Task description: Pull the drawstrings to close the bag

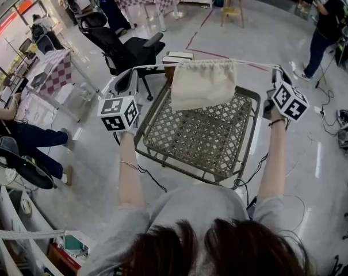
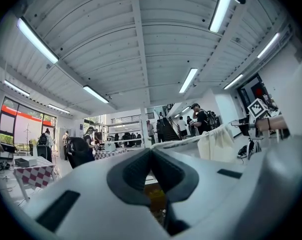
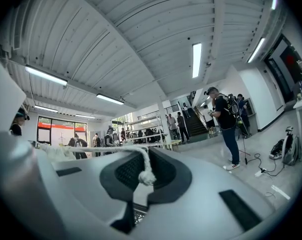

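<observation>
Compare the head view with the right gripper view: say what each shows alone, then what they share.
Head view only: the cream bag, its top gathered, hanging above the woven lattice surface between the left gripper and the right gripper. Right gripper view only: the knot at the cord's end, just below the shut jaws that pinch the cord. Both: the taut drawstring leading away from the right gripper.

Left gripper (image 1: 130, 72) and right gripper (image 1: 276, 71) level, jaws clamped.
</observation>
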